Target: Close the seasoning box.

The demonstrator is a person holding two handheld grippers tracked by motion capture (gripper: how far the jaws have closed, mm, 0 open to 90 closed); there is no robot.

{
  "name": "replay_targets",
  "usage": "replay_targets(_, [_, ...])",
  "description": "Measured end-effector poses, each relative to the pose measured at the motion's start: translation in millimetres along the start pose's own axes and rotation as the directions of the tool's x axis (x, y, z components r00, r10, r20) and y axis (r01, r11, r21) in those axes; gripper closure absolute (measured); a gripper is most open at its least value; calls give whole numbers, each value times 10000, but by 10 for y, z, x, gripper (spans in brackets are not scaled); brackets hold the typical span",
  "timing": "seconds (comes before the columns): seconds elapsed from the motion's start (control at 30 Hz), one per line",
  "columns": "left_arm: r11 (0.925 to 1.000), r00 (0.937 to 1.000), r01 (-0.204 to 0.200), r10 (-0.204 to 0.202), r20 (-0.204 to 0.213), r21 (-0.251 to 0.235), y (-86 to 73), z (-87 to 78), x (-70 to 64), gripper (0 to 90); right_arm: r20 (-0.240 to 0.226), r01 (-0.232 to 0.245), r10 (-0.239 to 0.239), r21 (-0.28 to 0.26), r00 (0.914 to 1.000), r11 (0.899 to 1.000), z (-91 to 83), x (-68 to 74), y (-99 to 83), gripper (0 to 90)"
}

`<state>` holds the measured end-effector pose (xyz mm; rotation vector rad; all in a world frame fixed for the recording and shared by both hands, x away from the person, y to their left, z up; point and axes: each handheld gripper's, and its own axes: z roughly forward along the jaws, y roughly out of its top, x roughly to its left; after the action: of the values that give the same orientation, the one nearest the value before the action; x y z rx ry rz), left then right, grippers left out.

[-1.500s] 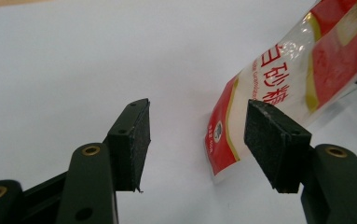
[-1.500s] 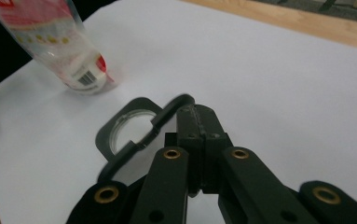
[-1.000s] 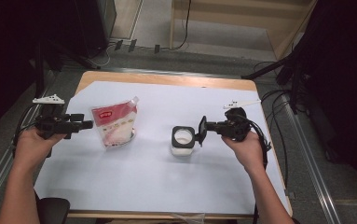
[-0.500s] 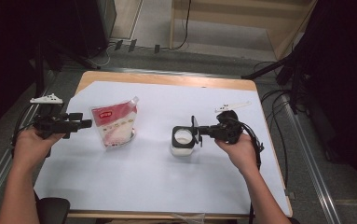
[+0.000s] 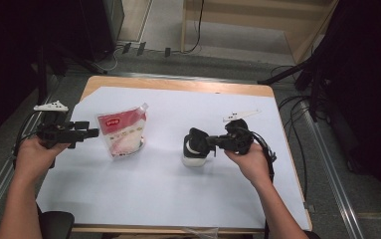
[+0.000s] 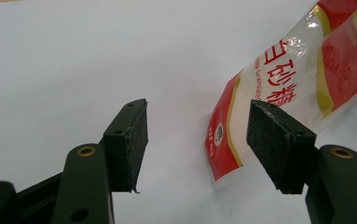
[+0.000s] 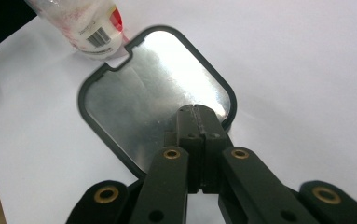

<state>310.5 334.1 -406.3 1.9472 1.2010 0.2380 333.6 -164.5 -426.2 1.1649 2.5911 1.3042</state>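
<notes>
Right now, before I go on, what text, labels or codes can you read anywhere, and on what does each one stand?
"白砂糖": large red characters on the clear face of the sugar pouch, in the left gripper view.
Latin line beside those characters, starting "White Granulate": partly legible, the rest cut off.
Small round logo and vertical print near the pouch's lower corner: too small to read.
Barcode with digits on the pouch's base, in the right gripper view: too blurred to read.

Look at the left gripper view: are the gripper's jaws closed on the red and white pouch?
No: the left gripper stands open, its two pads apart, and the pouch lies beyond them on the white table cover.
</notes>
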Motion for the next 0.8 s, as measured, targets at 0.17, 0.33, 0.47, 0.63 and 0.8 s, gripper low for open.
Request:
replay_targets(0.17, [10000, 10000, -53, 53, 60, 44, 9, 14, -3, 394, -41, 148, -148, 118, 9999, 9998, 36, 38, -2, 883])
replay_targets(0.33, [9999, 9999, -26, 24, 113, 133, 12, 53, -24, 392, -45, 141, -142, -173, 9999, 9998, -6, 31, -1, 845])
replay_targets(0.47, [9998, 9998, -16, 12, 207, 192, 18, 71, -33, 389, 55, 127, -125, -406, 9999, 9991, -60, -26, -5, 804])
replay_targets(0.63, [9997, 9998, -18, 13, 214, 230, 20, 87, -37, 387, 328, -111, 137, -806, 9994, 9967, -172, -143, -20, 740])
replay_targets(0.8, [9996, 9998, 17, -23, 208, 299, 22, 94, -43, 383, 687, -446, 525, -1120, 9963, 9927, -268, -294, -67, 665])
